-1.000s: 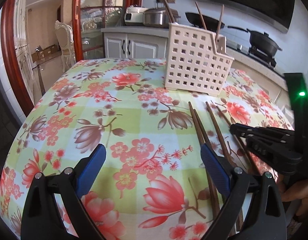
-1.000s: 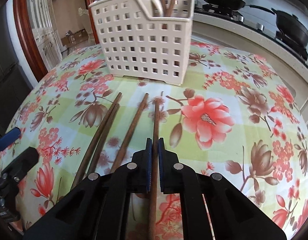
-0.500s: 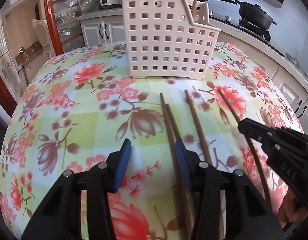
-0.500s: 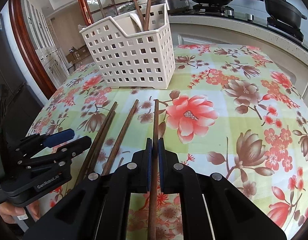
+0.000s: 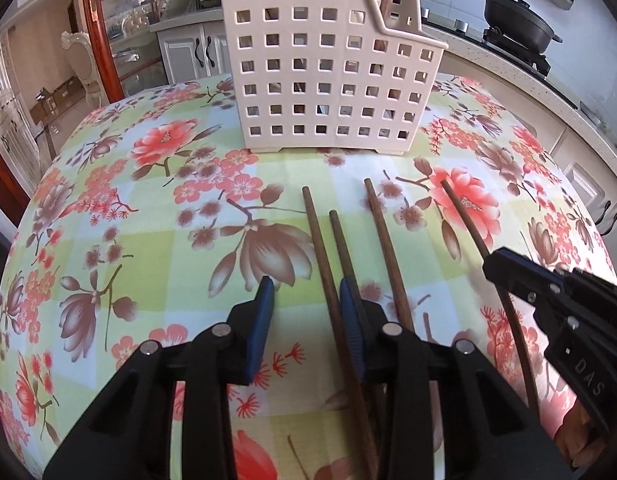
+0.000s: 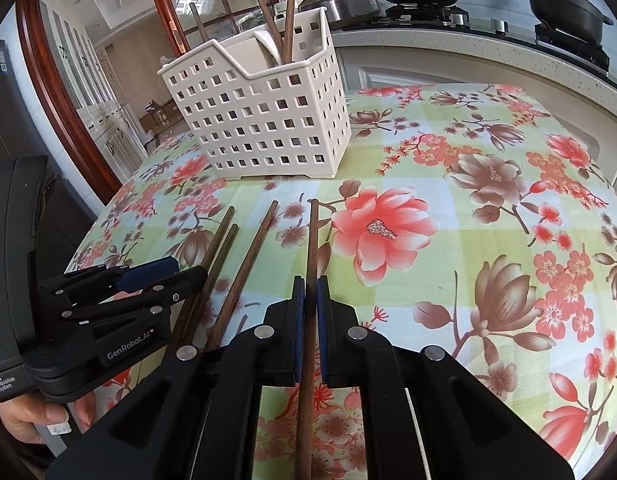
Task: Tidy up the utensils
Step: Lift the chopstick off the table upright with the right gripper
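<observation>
With my right gripper (image 6: 307,312) clamped on one chopstick (image 6: 310,248), my left gripper's (image 5: 304,312) fingers have just been narrowing around the leftmost chopstick (image 5: 322,256) without yet pinching it, so I'd centre it before squeezing.

Bare tablecloth (image 6: 488,240) lies open right of the chopsticks (image 6: 248,264); the basket (image 6: 264,120) blocks beyond them.

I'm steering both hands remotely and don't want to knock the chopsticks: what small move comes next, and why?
Probably finish closing the left tool, which has just been closing. Its blue pads straddle the leftmost chopstick, but a gap remains on the left pad's side, so it is not yet gripped. The right tool is already shut on the rightmost chopstick, so after that both could go to the white utensil basket.
</observation>
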Demonstrator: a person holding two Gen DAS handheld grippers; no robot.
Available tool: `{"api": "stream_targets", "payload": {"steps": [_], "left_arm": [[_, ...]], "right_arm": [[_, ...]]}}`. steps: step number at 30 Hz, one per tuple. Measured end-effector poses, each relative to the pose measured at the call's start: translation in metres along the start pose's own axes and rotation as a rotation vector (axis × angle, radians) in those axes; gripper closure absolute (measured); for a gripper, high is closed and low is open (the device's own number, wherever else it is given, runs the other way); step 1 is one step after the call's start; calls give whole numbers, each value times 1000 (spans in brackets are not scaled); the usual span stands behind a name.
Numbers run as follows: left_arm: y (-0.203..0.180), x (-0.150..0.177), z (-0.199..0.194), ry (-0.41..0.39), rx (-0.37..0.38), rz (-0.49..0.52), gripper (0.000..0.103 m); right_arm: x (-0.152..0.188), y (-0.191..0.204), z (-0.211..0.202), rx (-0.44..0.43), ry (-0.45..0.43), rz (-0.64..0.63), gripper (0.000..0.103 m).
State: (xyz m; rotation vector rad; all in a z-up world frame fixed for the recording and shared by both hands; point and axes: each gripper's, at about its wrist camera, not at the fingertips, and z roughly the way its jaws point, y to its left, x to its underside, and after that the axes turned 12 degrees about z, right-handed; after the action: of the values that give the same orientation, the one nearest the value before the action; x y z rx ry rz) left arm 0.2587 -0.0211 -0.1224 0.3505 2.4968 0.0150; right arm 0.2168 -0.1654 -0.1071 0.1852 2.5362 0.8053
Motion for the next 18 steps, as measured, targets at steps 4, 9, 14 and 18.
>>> {"api": "stream_targets", "payload": {"steps": [4, 9, 14, 18], "left_arm": [[-6, -5, 3, 2, -10, 26, 88], [-6, -5, 4, -7, -2, 31, 96], [-2, -1, -5, -40, -4, 8, 97], [0, 0, -27, -96, -20, 13, 97]], "right_arm": [[0, -1, 0, 5, -2, 1, 97], [-3, -4, -4, 8, -16, 9, 97], [-5, -6, -12, 10, -39, 14, 97], [-8, -5, -22, 5, -68, 17, 97]]}}
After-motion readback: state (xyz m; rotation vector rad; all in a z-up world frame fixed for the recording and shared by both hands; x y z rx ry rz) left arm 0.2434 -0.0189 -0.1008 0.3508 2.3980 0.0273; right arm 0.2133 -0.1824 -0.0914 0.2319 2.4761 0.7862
